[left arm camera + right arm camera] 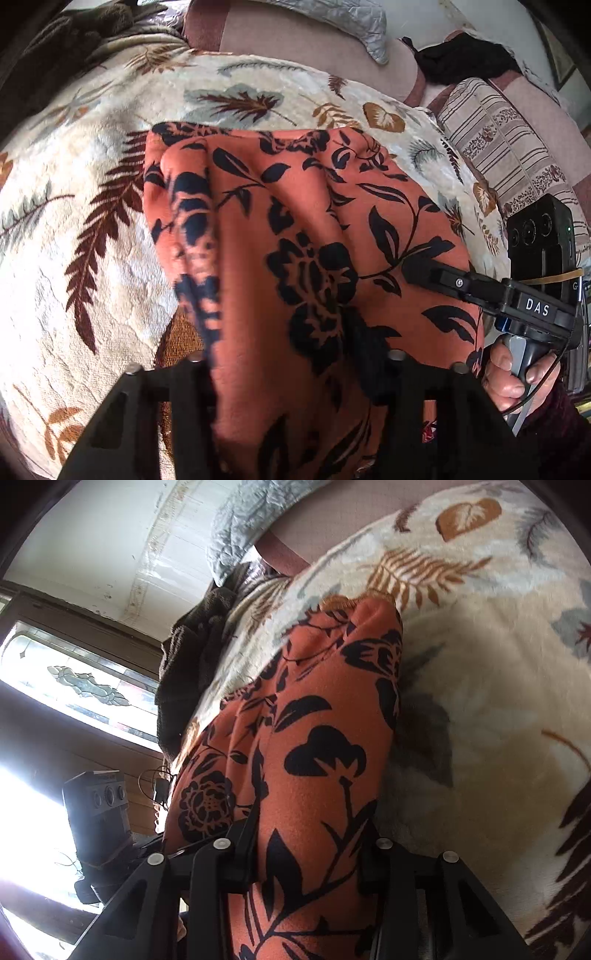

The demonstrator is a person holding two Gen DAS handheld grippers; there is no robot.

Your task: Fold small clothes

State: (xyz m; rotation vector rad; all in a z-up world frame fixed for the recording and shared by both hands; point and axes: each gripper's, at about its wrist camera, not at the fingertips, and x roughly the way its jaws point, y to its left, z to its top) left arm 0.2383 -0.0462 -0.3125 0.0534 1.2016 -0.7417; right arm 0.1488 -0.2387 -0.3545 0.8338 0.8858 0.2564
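**Both grippers clamped on floral cloth over the blanket**

Lies across the middle of the leaf-print blanket [92,147]: an orange cloth [295,206] with a dark flower print, its far end resting flat, its near end gathered up toward the two cameras. Closed on that near end, the left gripper [284,362], with a thick ridge of fabric bunched between its fingers. Closed likewise, the right gripper [310,849], just beside it toward the blanket's right edge, fabric filling the gap between its fingers; visible behind it in the left view, a hand [517,376] on the trigger.

Runs lengthwise away from the grippers toward the blanket's far edge, narrowing there to a rounded, doubled end. Whether hem, waistband or sleeve, cannot tell.

Judged soft, light and limp: a fleecy knit that sags between holds, wrinkles freely and clings a little to the plush blanket rather than sliding. No stiffness to keep an edge straight, so best taken at the two near corners, well apart, to hold the edge taut. Held this close together, likely to fold in a crooked bunch.
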